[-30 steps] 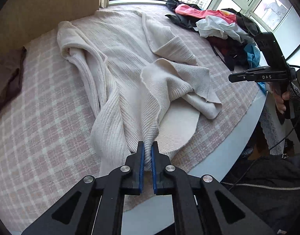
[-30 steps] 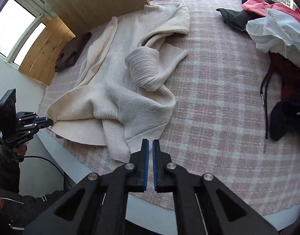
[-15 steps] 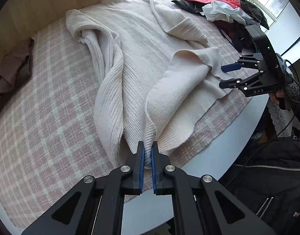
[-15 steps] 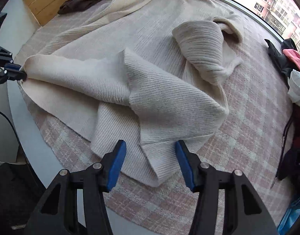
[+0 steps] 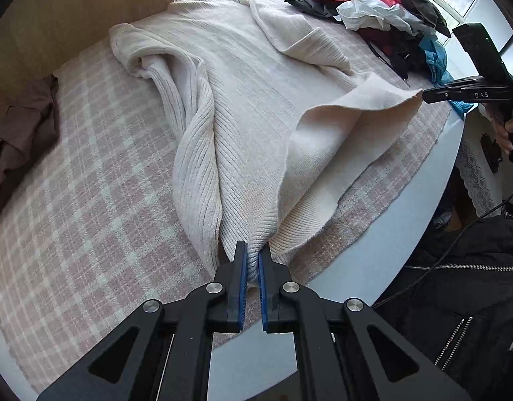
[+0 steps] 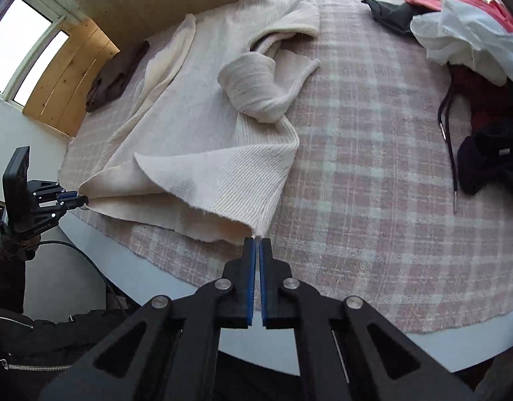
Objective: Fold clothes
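I am looking down two handheld grippers at a cream ribbed sweater spread on a round tabletop covered by a pink and white checked cloth; the sweater lies across the middle of the cloth, its hem toward the near edge and its sleeves bunched farther away; my left gripper has its jaws closed on one corner of the hem, with a fold of knit pinched between the blue pads; my right gripper has just snapped its jaws closed on the other hem corner, and a thin edge of fabric sits between their tips; in the left view that right gripper appears at the far right, held by a hand, with the hem lifted and stretched between the two corners; a heap of mixed clothes, pink, white, black and blue, sits at the far right of the tabletop; a dark brown garment lies at the left edge, beside a wooden panel.
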`<state>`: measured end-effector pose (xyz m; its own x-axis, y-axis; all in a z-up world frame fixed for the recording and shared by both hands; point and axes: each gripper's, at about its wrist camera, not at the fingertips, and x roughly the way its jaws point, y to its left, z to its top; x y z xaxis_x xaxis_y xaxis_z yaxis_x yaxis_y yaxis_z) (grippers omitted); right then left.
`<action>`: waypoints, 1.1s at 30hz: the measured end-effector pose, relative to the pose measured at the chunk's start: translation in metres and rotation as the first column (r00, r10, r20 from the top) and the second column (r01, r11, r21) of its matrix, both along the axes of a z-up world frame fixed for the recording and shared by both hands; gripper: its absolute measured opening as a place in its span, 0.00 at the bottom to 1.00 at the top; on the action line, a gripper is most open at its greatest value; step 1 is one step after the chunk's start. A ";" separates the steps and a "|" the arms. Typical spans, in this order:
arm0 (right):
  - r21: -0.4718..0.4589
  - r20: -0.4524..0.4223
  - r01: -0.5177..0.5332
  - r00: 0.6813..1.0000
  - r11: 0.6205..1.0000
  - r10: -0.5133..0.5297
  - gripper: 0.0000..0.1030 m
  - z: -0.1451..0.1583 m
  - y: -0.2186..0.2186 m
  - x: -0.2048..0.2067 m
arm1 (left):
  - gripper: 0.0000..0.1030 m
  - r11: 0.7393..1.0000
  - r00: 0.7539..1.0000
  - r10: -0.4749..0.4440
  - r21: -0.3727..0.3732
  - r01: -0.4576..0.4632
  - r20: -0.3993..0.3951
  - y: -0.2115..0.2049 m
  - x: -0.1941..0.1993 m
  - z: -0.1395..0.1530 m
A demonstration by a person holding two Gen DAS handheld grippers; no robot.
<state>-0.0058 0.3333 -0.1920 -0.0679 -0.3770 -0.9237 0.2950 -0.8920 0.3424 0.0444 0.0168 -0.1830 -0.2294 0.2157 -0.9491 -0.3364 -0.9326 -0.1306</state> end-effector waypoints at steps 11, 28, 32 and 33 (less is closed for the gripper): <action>0.035 -0.241 -0.059 0.968 0.998 0.066 0.56 0.039 -0.042 -0.003 | 0.09 0.998 0.999 0.014 0.059 -0.017 0.046 -0.019 0.013 0.009; 0.152 -0.227 -0.186 0.949 0.971 0.218 0.56 -0.002 -0.045 0.020 | 0.27 0.986 0.989 -0.149 0.072 0.149 -0.010 0.084 -0.050 -0.008; 0.280 -0.254 -0.311 0.888 0.908 0.382 0.56 -0.014 -0.071 0.025 | 0.28 0.995 0.995 -0.086 0.058 0.083 0.056 0.071 -0.059 -0.027; 0.316 -0.252 -0.335 0.873 0.888 0.418 0.56 -0.019 -0.076 0.026 | 0.28 0.997 0.995 -0.065 0.056 0.061 0.074 0.067 -0.061 -0.032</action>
<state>0.0205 0.2569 -0.2114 -0.2614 -0.1864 -0.9470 0.6778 -0.7341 -0.0426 -0.0164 0.0833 -0.2151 -0.1421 0.2788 -0.9498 -0.3815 -0.9008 -0.2074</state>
